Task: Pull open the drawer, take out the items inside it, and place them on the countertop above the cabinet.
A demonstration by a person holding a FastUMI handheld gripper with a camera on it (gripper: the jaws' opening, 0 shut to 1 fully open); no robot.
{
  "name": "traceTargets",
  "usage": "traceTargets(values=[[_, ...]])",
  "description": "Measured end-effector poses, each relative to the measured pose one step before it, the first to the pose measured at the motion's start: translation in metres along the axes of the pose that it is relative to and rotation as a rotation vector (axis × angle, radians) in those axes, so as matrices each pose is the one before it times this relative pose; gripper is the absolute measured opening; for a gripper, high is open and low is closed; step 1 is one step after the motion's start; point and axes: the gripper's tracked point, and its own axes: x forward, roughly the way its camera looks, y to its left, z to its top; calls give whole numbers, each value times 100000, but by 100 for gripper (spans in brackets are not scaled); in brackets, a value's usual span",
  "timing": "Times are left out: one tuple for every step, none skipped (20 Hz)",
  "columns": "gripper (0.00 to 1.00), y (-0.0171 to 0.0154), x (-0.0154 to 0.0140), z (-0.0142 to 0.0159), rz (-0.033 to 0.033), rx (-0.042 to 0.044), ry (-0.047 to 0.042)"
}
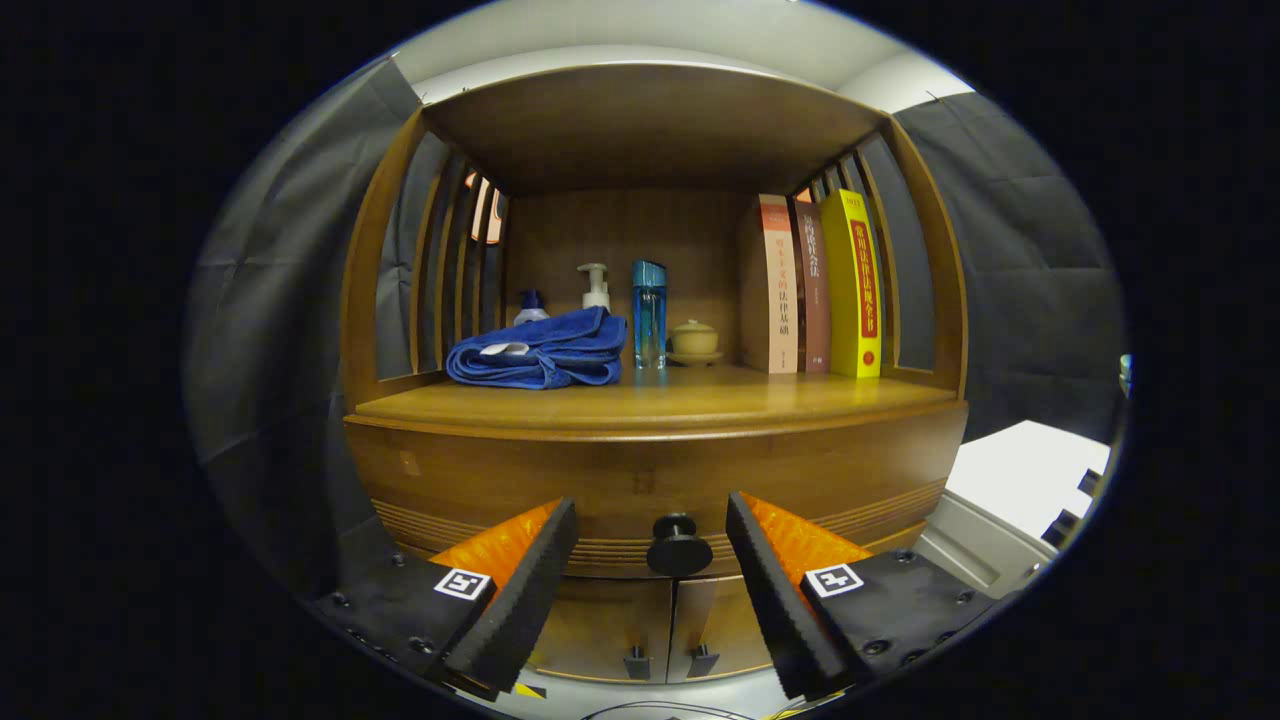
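Drawer (650,490) shut beneath the countertop (650,400), its knob (678,545) framed between the spread fingers of my gripper (650,540), which grips nothing. Opening and unloading remain; a towel (540,350), bottles and books already occupy the far shelf.

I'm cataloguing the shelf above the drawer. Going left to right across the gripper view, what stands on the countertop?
Blue towel → tall blue bottle → small lidded cup → three books. The open hand-held gripper flanks the drawer knob.
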Motion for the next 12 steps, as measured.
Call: traceTargets(values=[[98, -401, 282, -708, -470, -336, 1176], [98, -375, 569, -544, -563, -1075, 258], [98, -298, 412, -264, -367, -856, -56], [98, -241, 391, -380, -298, -628, 676], [97, -157, 122, -263, -330, -282, 557], [97, -68, 350, -190, -303, -633, 559], [97, 22, 417, -178, -115, -648, 276], [96, 0, 172, -104, -19, -195, 232], [92, 109, -5, -145, 276, 191, 325], [88, 151, 235, -215, 169, -64, 481], [85, 91, 240, -218, 29, -624, 394], [81, 308, 88, 19, 1630, 109, -154]])
